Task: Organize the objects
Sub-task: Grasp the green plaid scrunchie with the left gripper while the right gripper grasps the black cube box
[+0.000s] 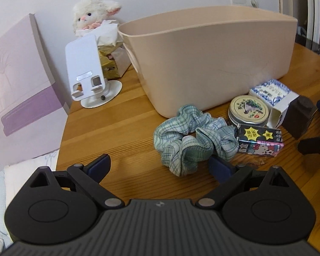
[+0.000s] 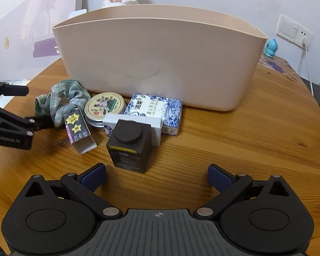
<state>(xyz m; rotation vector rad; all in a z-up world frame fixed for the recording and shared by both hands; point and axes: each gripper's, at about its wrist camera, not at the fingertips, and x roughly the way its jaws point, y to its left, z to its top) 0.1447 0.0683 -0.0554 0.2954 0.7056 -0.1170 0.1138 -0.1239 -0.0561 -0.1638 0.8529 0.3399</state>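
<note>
Wooden table (image 2: pixel 245 140) carries a beige bin (image 2: pixel 160 64), its long axis running left to right, with small items clustered against its near wall. Dark bottle (image 2: pixel 129 147) stands upright nearest. Left tool (image 1: pixel 160 166) and right tool (image 2: pixel 156 177) are both spread, gripping nothing.

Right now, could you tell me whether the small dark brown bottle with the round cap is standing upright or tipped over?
Upright: the small dark brown bottle stands on its base on the wooden table, round cap on top.

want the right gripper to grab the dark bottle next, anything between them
Nothing visible. The right gripper is open with only bare table between its jaws and the dark bottle. The white box and card pack sit behind and beside the bottle, not in front.
</note>
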